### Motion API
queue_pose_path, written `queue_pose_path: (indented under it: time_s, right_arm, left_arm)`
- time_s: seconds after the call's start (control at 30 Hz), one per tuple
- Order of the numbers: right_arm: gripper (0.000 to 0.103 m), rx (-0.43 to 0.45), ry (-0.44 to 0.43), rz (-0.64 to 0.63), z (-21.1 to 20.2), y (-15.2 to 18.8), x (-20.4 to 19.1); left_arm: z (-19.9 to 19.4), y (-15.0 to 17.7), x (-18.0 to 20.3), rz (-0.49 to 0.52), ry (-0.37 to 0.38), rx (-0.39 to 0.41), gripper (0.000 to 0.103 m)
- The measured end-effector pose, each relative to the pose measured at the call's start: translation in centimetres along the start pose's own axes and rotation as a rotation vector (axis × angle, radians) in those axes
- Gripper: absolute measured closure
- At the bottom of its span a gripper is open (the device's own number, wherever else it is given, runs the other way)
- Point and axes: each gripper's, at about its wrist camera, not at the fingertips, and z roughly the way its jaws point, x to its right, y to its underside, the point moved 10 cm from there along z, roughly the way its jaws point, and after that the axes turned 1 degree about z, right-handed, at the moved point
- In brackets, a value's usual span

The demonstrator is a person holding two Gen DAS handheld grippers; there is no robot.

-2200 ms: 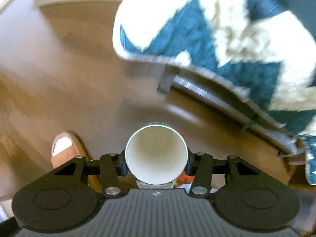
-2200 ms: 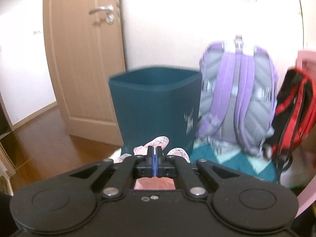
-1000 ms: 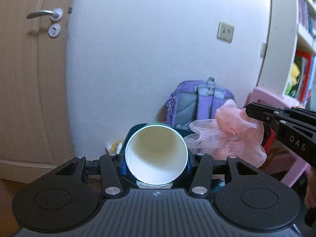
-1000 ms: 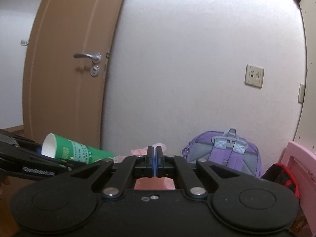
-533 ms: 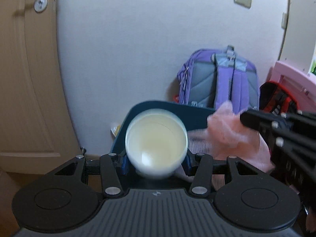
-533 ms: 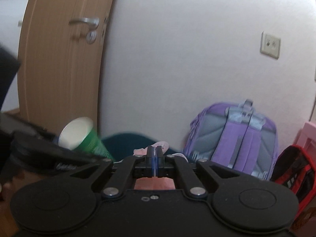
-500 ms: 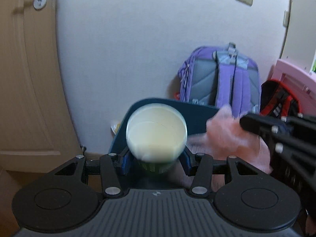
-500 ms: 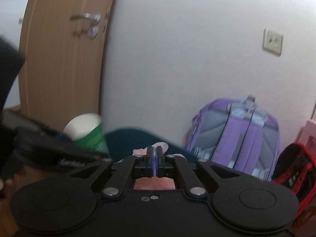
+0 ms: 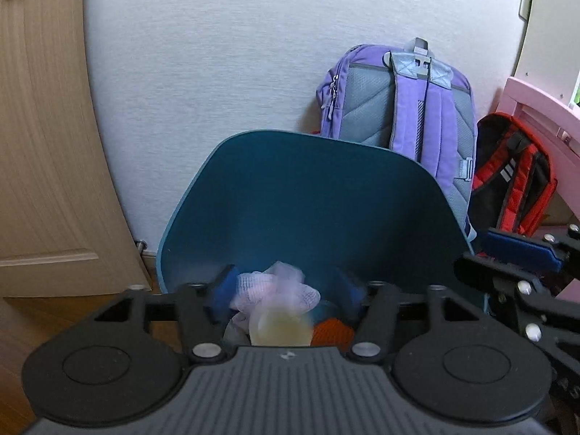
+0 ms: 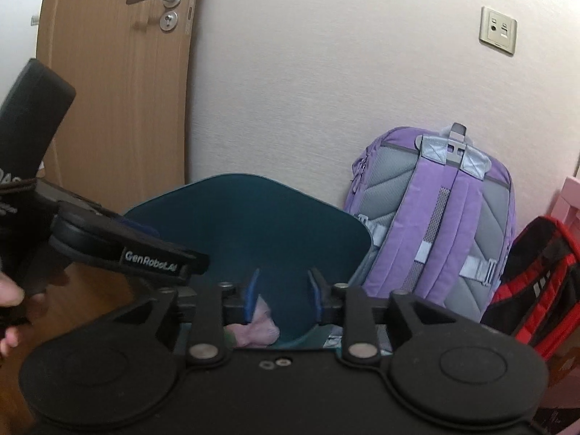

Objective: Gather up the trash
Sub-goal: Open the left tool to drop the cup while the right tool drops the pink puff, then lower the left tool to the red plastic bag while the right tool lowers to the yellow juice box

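Observation:
A teal trash bin (image 9: 308,195) stands against the wall, right below both grippers. My left gripper (image 9: 286,290) hangs over its mouth with its jaws opening and nothing pressed between the pads. Under it, inside the bin, a blurred paper cup (image 9: 281,330) drops beside a pink mesh pouf (image 9: 275,290) and an orange scrap (image 9: 333,330). My right gripper (image 10: 282,291) is over the same bin (image 10: 253,217), jaws opening and empty, with the pink mesh pouf (image 10: 257,330) lying below. Each view shows the other gripper at its edge: the right gripper (image 9: 522,253) and the left gripper (image 10: 127,250).
A purple backpack (image 9: 398,108) and a red and black backpack (image 9: 514,174) lean on the wall right of the bin, beside pink furniture (image 9: 543,108). A wooden door (image 9: 43,145) is on the left. A hand (image 10: 7,297) grips the left tool.
Both grippers came down over the bin and spread their jaws. The left let go of the paper cup and the right let go of the pink mesh, and both dropped into the bin.

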Motion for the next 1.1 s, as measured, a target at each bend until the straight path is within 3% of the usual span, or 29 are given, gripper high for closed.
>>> queue_pose_path:
  time_s: [0.03,0.07,0.5,0.77,0.9,1.1]
  right_arm:
    - [0.07,0.001,-0.003,0.005,-0.5,0.1,0.1]
    - [0.07,0.002,-0.006,0.009,-0.9,0.1,0.2]
    - [0.051,0.015,-0.071,0.035,-9.4,3.2,-0.4]
    - [0.035,-0.003,-0.102,0.08,-13.3,7.6,-0.5]
    - [0.023,-0.014,-0.118,0.109,-14.4,10.4,-0.7]
    - [0.005,-0.059,-0.134,0.135,-14.3,15.8,-1.3]
  left_arm:
    - [-0.3,-0.2,0.1,0.0,-0.007,0.012,0.024]
    - [-0.6,-0.3,0.2,0.0,-0.011,0.024,0.023]
    - [-7.9,2.0,2.3,0.039,0.035,0.099,0.021]
    - [-12.6,5.9,3.8,0.081,0.057,0.121,0.019]
    - [-14.1,8.3,4.0,0.067,0.079,0.127,0.011]
    - [-13.8,12.6,3.9,0.049,0.074,0.097,0.01]
